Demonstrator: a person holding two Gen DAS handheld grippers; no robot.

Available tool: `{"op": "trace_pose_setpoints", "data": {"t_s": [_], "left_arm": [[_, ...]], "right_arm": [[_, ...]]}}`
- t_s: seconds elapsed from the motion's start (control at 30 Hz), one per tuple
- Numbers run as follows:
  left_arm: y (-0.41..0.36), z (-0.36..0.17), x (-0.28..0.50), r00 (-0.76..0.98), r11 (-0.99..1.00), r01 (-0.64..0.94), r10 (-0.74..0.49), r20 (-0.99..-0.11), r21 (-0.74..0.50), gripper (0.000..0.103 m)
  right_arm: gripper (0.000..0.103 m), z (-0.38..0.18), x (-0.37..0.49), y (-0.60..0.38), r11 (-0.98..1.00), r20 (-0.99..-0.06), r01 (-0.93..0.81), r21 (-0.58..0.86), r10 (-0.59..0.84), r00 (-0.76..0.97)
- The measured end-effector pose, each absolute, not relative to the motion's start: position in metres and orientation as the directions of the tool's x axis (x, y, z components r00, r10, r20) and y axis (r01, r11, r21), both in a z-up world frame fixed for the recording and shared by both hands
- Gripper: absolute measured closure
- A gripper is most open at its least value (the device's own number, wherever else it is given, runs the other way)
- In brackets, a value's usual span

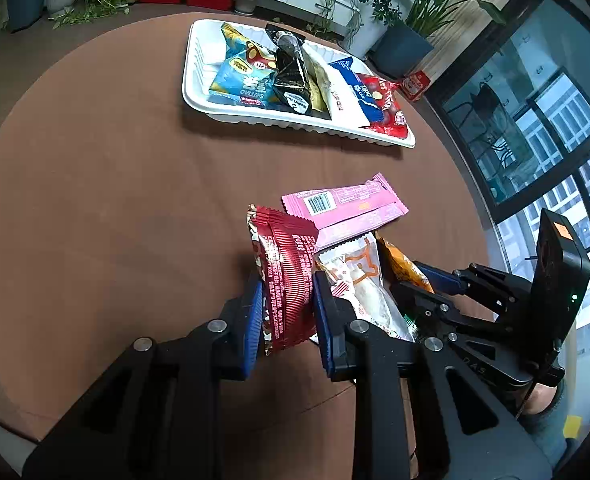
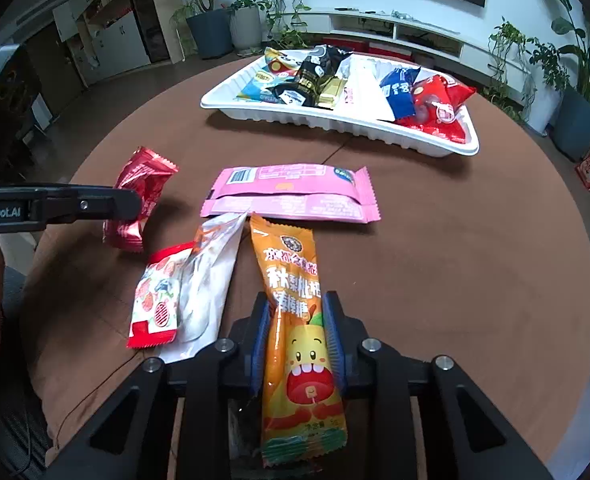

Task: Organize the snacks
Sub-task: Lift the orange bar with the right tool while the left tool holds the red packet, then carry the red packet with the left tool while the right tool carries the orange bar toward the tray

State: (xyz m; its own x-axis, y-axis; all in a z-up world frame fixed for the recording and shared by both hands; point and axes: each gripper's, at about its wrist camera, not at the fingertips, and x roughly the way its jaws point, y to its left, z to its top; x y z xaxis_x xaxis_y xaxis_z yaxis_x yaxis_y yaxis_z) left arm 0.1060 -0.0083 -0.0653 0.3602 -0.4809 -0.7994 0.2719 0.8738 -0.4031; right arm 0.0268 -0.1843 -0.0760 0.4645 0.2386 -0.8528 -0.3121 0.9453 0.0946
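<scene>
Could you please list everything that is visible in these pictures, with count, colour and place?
tray: one, white, far side of table, filled with mixed snack packets
pink packet: one, table middle
dark red packet: one, between left fingers
orange packet: one, between right fingers
white packet: one, beside the orange one
red-and-white packet: one, on the white one
table: one, brown, round
potted plants: several, green, background
left gripper: black, blue pads
right gripper: same

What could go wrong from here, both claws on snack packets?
1. The right claw pinches the orange packet across its width; the long, limp wrapper may droop and drag the white packet alongside.
2. The white tray already looks crowded, so the red packet in the left claw could land on others.
</scene>
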Motion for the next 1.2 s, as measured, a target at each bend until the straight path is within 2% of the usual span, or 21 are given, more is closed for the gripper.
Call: {"op": "trace_pose_setpoints", "data": {"t_s": [0.1, 0.2, 0.43, 0.67, 0.97, 1.2], "left_arm": [[-0.008, -0.065, 0.106, 0.363, 0.874, 0.273, -0.482, -0.798, -0.403, 0.081], [-0.008, -0.064, 0.105, 0.366, 0.872, 0.277, -0.484, -0.795, -0.404, 0.081], [-0.003, -0.049, 0.101, 0.38, 0.861, 0.292, -0.505, -0.775, -0.417, 0.081], [0.0, -0.012, 0.105, 0.421, 0.848, 0.334, -0.526, -0.739, -0.412, 0.081], [0.002, 0.047, 0.157, 0.49, 0.849, 0.373, -0.522, -0.698, -0.373, 0.081], [-0.016, 0.064, 0.227, 0.495, 0.865, 0.381, -0.488, -0.719, -0.326, 0.081]], "right_arm": [[0.088, -0.074, 0.025, -0.182, 0.944, -0.849, -0.315, 0.097, 0.243, 0.469], [0.091, -0.066, 0.022, -0.185, 0.945, -0.833, -0.311, 0.106, 0.255, 0.491], [0.091, -0.045, 0.012, -0.196, 0.935, -0.795, -0.313, 0.167, 0.315, 0.519], [0.091, -0.001, 0.015, -0.218, 0.926, -0.714, -0.293, 0.238, 0.371, 0.594], [0.091, 0.068, 0.086, -0.24, 0.937, -0.609, -0.266, 0.228, 0.35, 0.712], [0.091, 0.074, 0.16, -0.227, 0.933, -0.571, -0.267, 0.243, 0.36, 0.738]]}}
